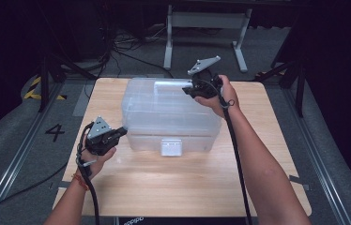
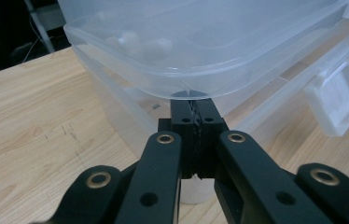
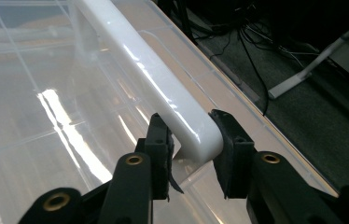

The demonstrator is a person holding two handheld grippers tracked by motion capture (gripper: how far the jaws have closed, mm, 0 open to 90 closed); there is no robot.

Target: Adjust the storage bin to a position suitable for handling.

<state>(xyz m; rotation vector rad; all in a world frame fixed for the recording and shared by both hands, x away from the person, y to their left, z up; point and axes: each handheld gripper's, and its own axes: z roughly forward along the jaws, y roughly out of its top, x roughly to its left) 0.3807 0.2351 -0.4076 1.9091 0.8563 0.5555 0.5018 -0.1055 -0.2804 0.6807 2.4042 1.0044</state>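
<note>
Clear plastic storage box (image 1: 169,115) on a pale wooden table (image 1: 187,183). The right claw (image 3: 191,151) pinches the end of the box's white, glossy, rounded handle (image 3: 149,79), which runs away from it along the ribbed translucent lid (image 2: 200,42). The left claw (image 2: 194,109), pads pressed together with nothing seen between them, sits at the box's near left corner, its tips just under the overhanging lid rim. A white latch (image 2: 338,95) hangs to the right of the left claw. Beyond the right claw, dark floor with cables (image 3: 252,42) and a metal stand foot (image 3: 312,65).
</note>
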